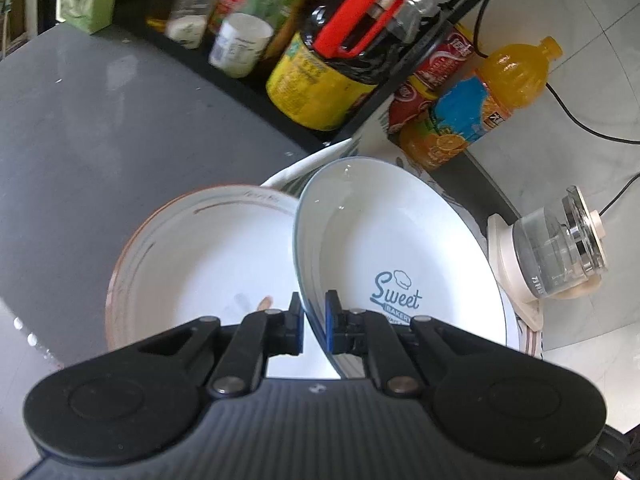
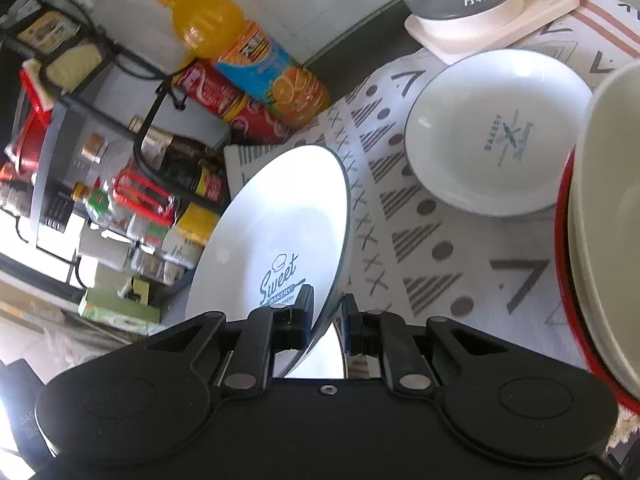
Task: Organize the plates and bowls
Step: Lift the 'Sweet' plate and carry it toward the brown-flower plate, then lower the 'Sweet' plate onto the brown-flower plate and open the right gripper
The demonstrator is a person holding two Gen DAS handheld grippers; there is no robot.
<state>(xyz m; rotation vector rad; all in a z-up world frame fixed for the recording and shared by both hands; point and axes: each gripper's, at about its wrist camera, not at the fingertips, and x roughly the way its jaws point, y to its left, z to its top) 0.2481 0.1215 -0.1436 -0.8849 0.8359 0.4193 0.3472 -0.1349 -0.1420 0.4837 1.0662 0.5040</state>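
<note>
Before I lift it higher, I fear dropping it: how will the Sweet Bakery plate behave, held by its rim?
The Sweet Bakery plate looks glazed, so probably slippery. The left hand-held gripper and the right hand-held gripper pinch only its thin rim, so it may pivot. It looks ceramic: stiff, likely fragile.

A dark grey counter (image 1: 100,128) carries a patterned cloth (image 2: 420,240). On the cloth, at one o'clock in the right wrist view, rests a small white plate (image 2: 496,132); at twelve o'clock a kettle base (image 2: 496,20). An orange juice bottle (image 2: 248,56) and red bottle (image 2: 224,100) lie at eleven o'clock beside a black rack (image 2: 80,128)
</note>
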